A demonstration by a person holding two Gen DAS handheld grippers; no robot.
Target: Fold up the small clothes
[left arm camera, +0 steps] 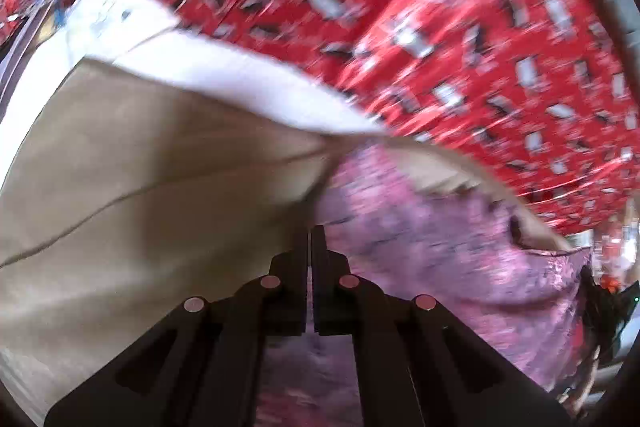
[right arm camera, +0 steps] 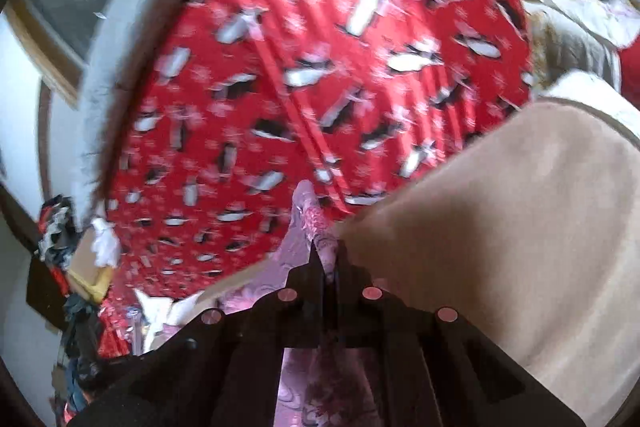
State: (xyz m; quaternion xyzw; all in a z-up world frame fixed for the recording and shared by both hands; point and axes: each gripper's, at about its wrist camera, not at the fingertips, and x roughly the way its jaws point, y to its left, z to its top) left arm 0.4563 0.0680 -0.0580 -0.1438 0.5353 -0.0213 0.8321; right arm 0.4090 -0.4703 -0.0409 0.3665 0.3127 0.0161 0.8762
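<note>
A bed, covered by a red penguin-print sheet (right arm camera: 280, 75), carried a beige garment (left arm camera: 140, 163) and a pink patterned garment (left arm camera: 460, 247) lying on it.

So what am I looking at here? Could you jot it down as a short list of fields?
surface: red cloth with penguin print
garment, beige: beige cloth lying on the red cloth
garment, pink: pink patterned cloth partly under the beige one
left tongs: shut at the edge where beige meets pink; grip not clear
right tongs: shut on a fold of the pink patterned cloth
sharpness: both views blurred
</note>
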